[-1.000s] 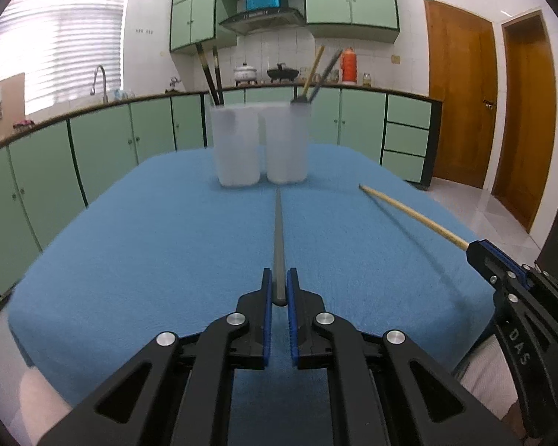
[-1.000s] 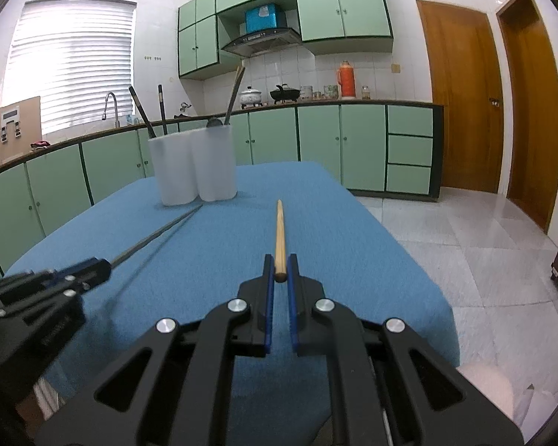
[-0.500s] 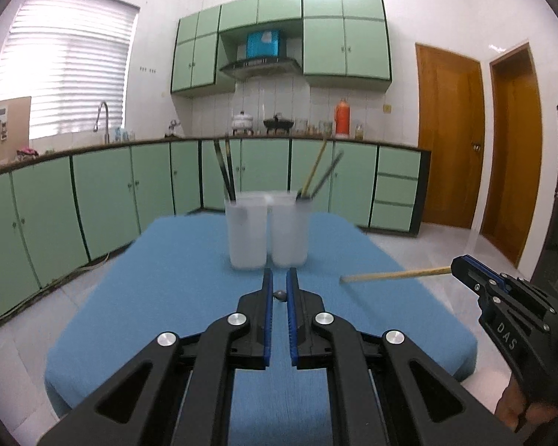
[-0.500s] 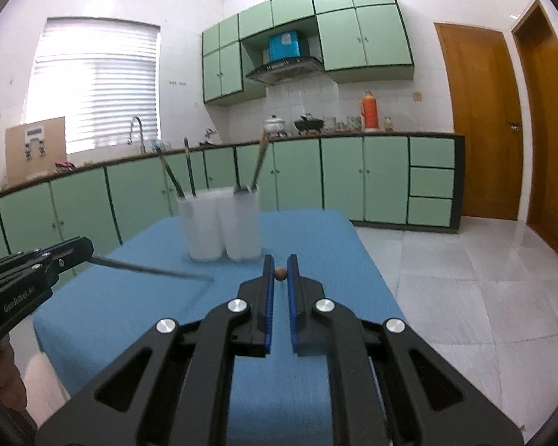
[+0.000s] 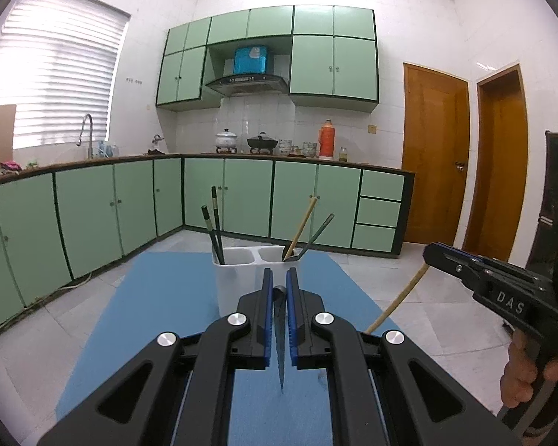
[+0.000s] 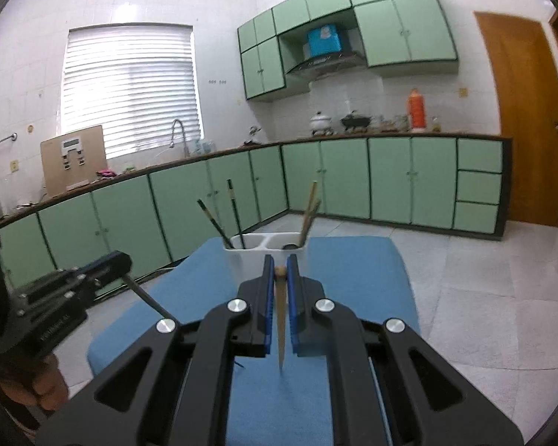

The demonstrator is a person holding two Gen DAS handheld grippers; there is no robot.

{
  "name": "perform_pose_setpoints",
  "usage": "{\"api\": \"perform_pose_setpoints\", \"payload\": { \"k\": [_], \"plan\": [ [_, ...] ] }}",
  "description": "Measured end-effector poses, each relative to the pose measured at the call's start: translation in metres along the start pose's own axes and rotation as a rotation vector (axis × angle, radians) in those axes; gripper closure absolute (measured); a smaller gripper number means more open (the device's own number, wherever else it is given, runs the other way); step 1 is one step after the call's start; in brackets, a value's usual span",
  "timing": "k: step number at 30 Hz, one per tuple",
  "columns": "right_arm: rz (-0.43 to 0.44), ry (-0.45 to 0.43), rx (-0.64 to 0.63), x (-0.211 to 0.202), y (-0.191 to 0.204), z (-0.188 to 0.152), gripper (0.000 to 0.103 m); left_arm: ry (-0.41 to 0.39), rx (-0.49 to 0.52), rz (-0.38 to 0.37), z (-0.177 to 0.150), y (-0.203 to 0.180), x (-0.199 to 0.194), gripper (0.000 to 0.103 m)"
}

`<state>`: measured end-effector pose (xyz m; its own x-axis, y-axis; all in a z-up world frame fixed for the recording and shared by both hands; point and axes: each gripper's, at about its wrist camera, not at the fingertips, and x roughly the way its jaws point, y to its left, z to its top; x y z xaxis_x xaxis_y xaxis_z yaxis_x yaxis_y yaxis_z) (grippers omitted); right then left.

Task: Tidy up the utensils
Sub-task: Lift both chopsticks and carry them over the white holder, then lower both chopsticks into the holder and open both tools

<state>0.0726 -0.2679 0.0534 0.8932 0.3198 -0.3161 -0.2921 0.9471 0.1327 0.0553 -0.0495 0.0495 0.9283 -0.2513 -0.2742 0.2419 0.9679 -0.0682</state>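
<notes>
Between the blue pads of the left gripper (image 5: pixel 277 290) sat a dark grey metal chopstick (image 5: pixel 280 349), clamped near its butt, its thin tip hanging down toward the cloth. Item two: a pale wooden chopstick (image 6: pixel 281 334), pinched the same way in the closed right gripper (image 6: pixel 280 273), point downward.

Both sticks, which a second earlier lay flat on the blue-cloth-covered surface (image 5: pixel 160 316) with their tips pointing at the holder, had been lifted clear of it and swung to hang; both grippers had risen with them, so the view looked down on the holder's rim rather than at its side. Judged from this, pick-up was complete and delivery remained.

Ahead stood a white plastic two-compartment utensil holder (image 5: pixel 234 282). Its left compartment held two dark chopsticks (image 5: pixel 215 230); its right held a wooden chopstick (image 5: pixel 300 232), a green-handled utensil (image 5: pixel 318 234) and what looked like a spoon bowl at the rim. By likeness, the dark stick probably belonged left and the wooden one right.

Beyond: green kitchen cabinets (image 5: pixel 93 208), tiled floor (image 5: pixel 446 316), wooden doors (image 5: pixel 435 156).
</notes>
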Motion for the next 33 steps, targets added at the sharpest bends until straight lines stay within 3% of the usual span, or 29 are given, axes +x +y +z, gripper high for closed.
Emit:
{"api": "perform_pose_setpoints", "payload": {
  "k": [18,33],
  "plan": [
    [0.056,-0.023,-0.059,0.035,0.015,0.086,0.097,-0.066,0.009,-0.014,0.057,0.015,0.02,0.096],
    [0.009,-0.106,-0.105,0.092,0.017,0.174,0.097,-0.229,0.038,0.071,0.148,0.024,0.08,0.096]
  ]
}}
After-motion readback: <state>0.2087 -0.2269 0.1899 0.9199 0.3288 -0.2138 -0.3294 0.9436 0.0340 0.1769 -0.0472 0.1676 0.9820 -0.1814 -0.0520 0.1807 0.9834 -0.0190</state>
